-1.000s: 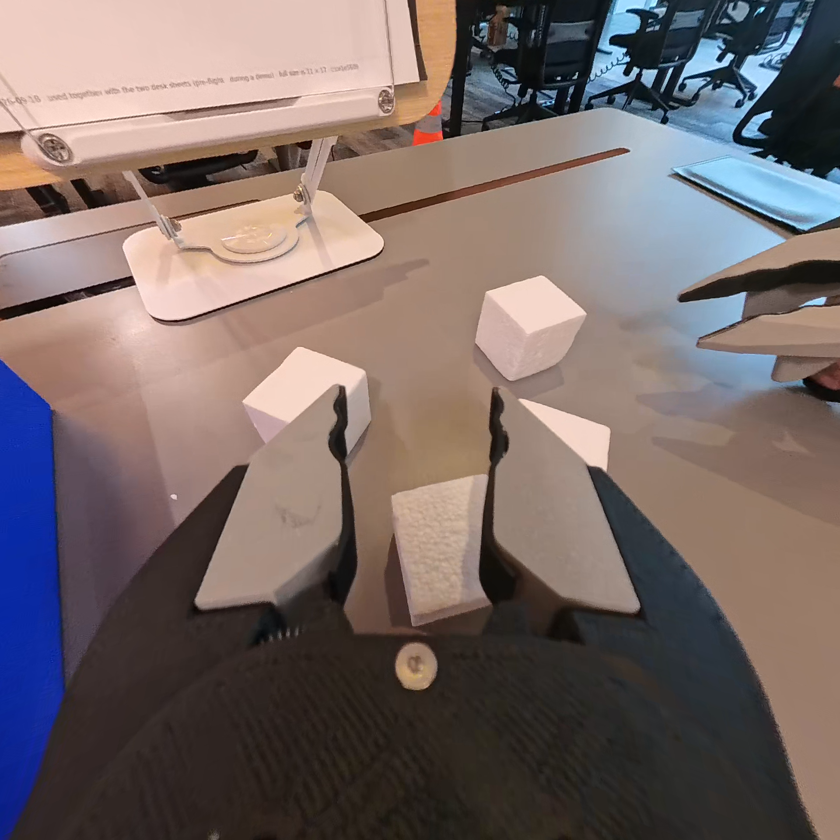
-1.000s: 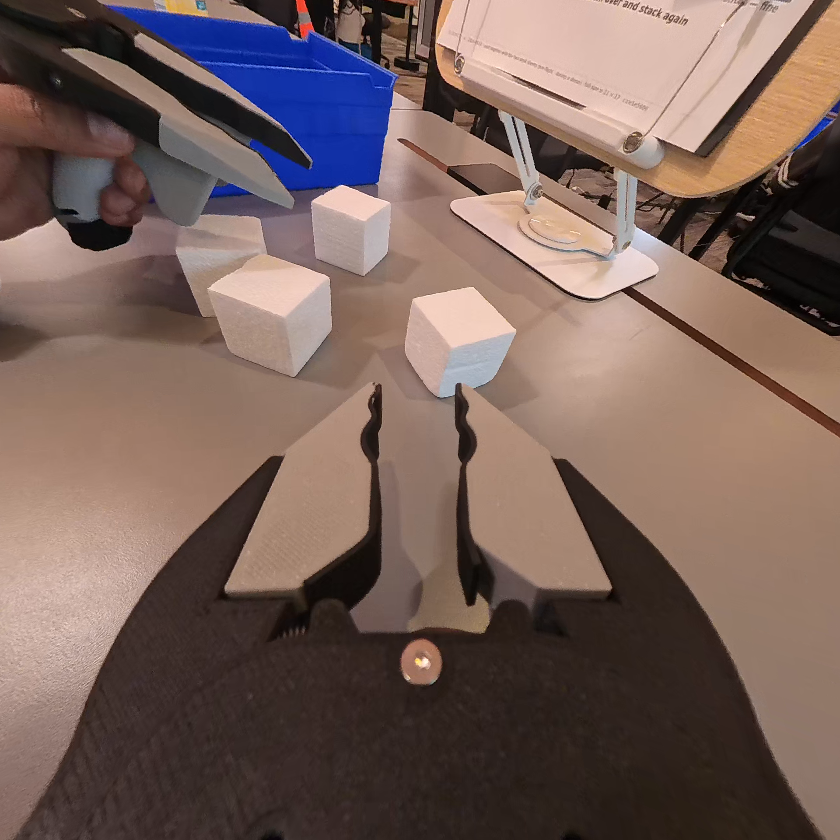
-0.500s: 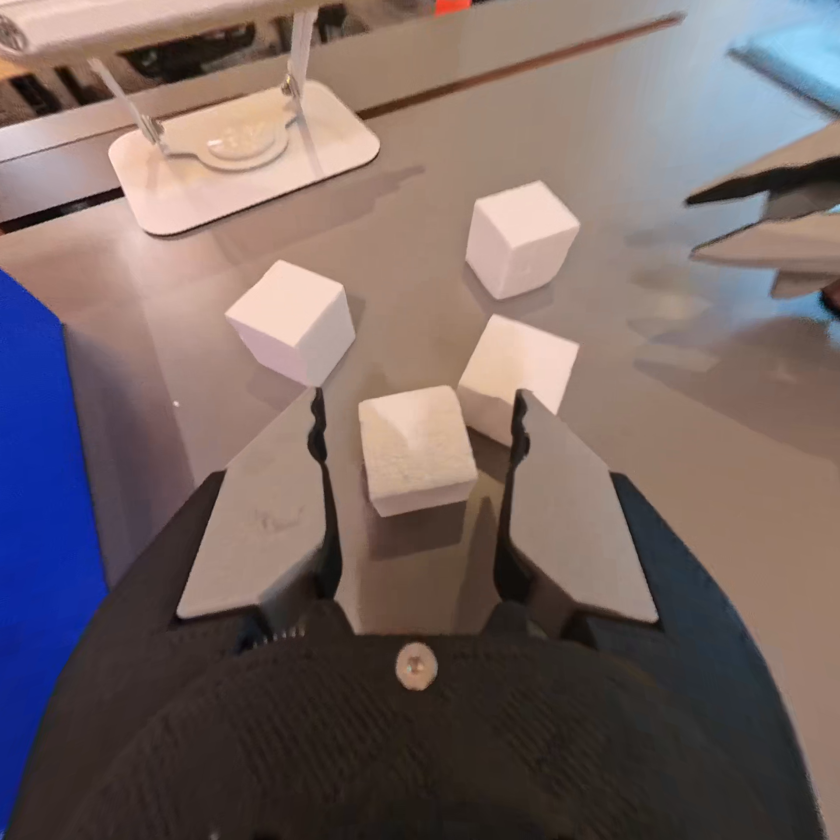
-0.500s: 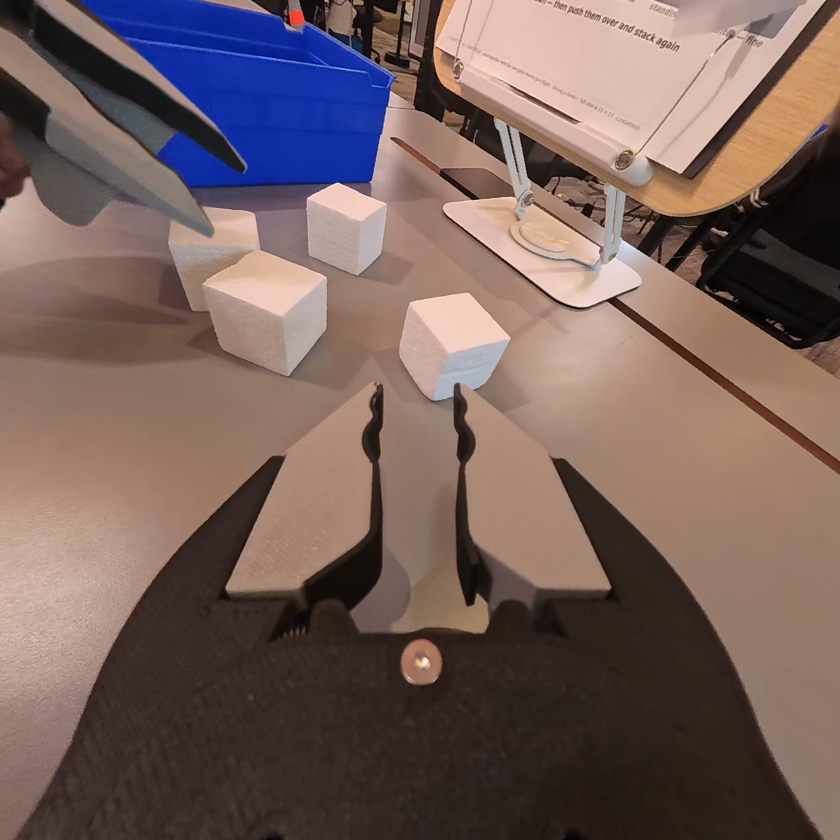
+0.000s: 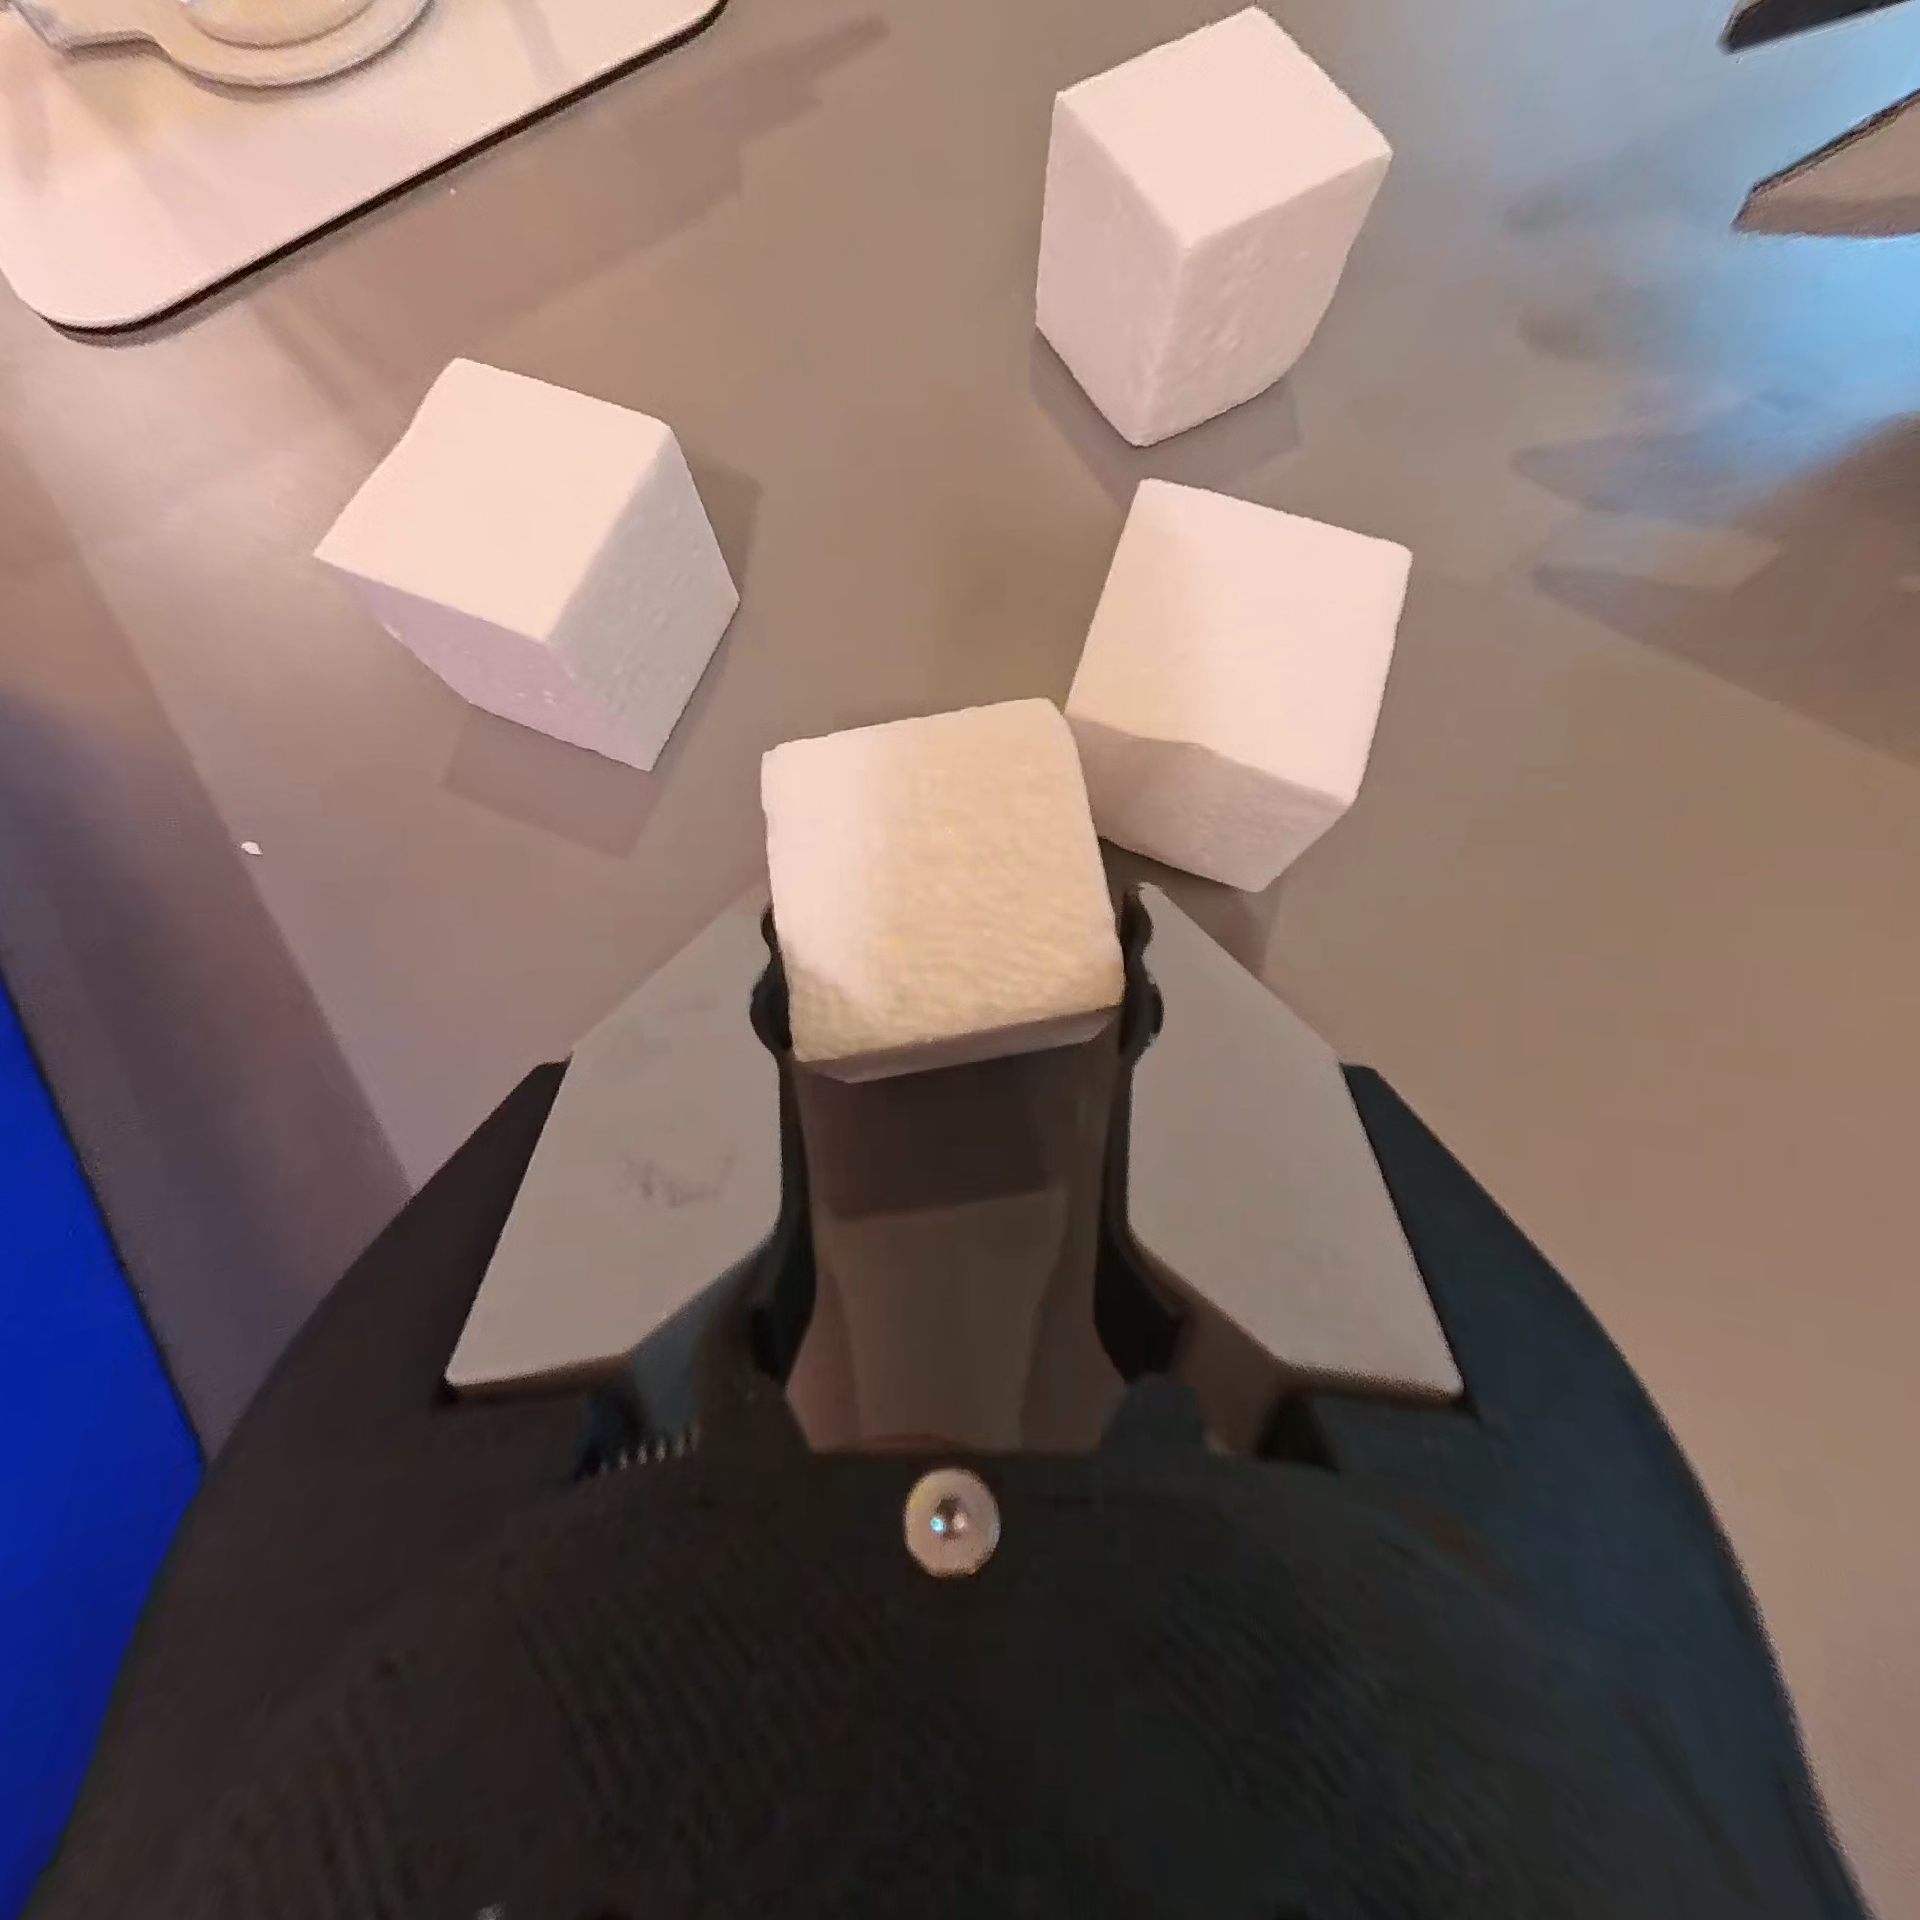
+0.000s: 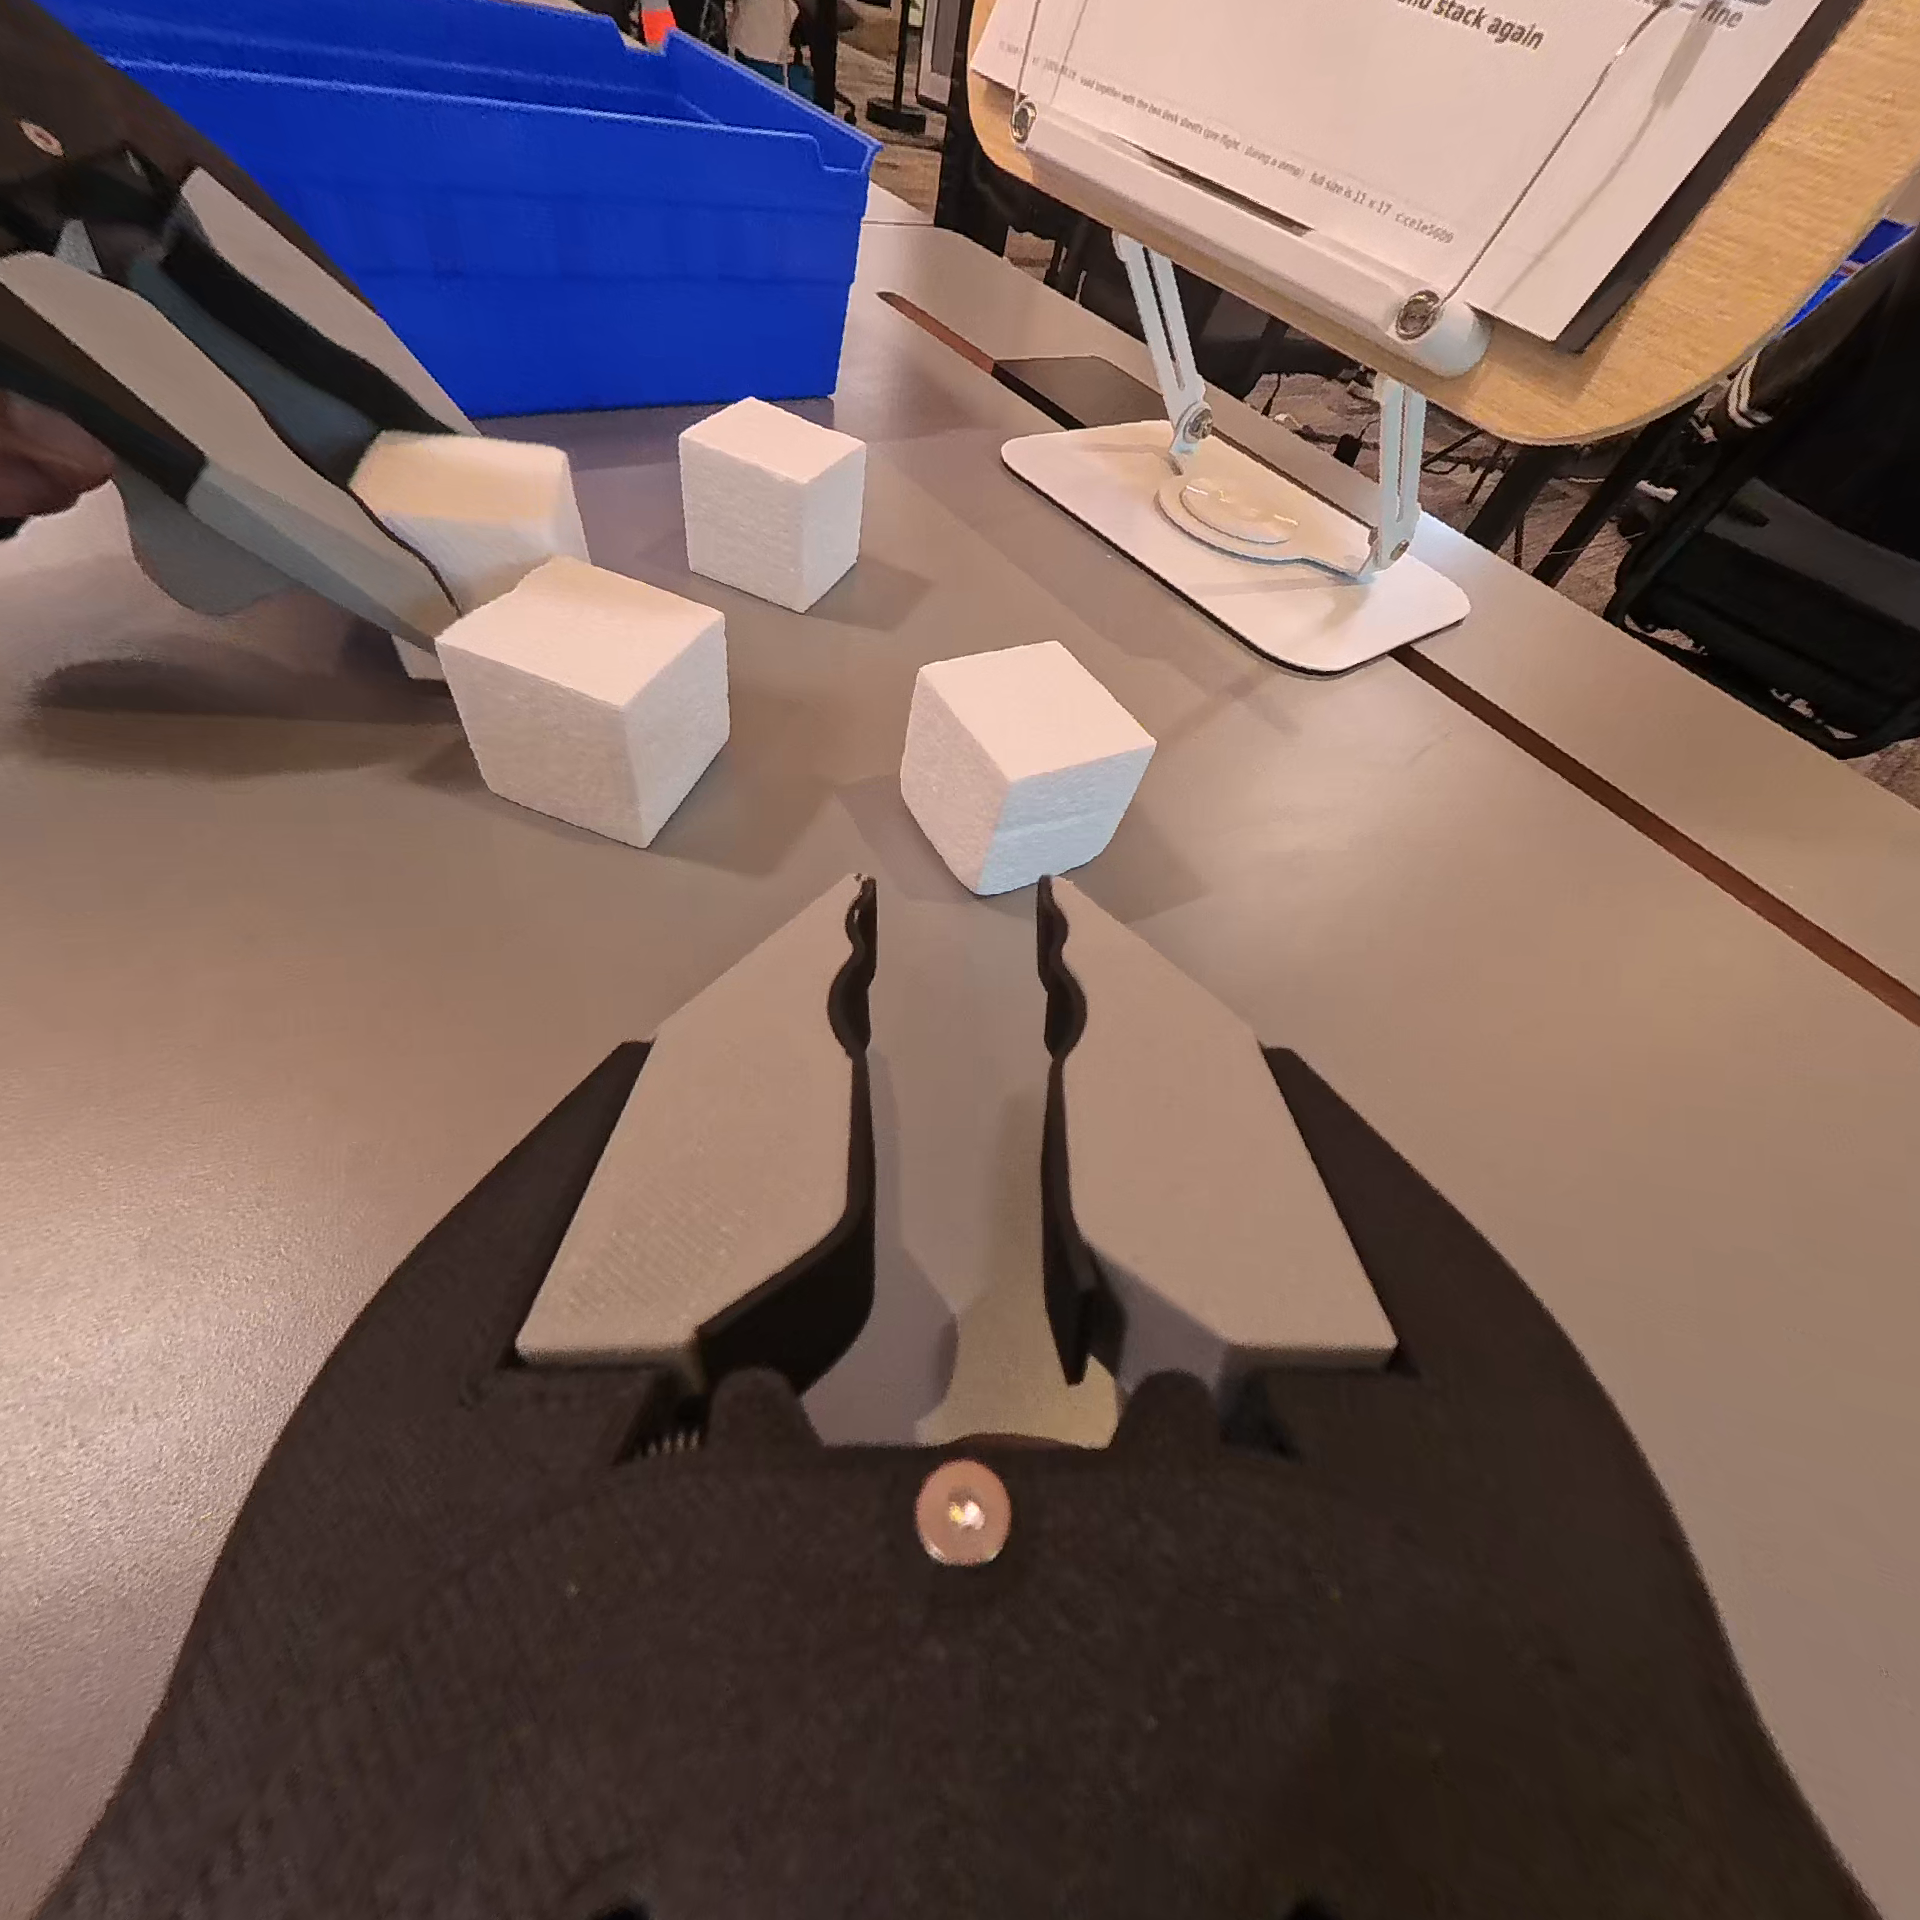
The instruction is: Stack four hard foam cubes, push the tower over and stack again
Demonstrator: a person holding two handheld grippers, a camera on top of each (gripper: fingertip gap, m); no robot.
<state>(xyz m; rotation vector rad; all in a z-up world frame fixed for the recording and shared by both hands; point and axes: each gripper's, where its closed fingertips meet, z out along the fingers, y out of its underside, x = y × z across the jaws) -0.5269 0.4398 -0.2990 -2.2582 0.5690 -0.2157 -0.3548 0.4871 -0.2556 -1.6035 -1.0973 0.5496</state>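
Looking along my left gripper [image 5: 943, 920], I see its two fingers closed against the sides of one white foam cube [image 5: 935, 883], which sits right at the fingertips; whether it is lifted clear of the grey table [image 5: 1558, 1039] I cannot tell. Just beyond and to the right, a second cube [image 5: 1242, 681] sits almost touching the held one. A third cube [image 5: 540, 551] lies farther off to the left, well apart, and a fourth [image 5: 1195, 218] stands beyond the second. My right gripper [image 6: 951, 899] hovers low over the table with its fingers parted by a narrow gap and nothing between them; the nearest cube [image 6: 1023, 764] lies just past its fingertips, slightly right. Farther back I see a white stand base [image 6: 1247, 520] and a blue bin [image 6: 540, 239].
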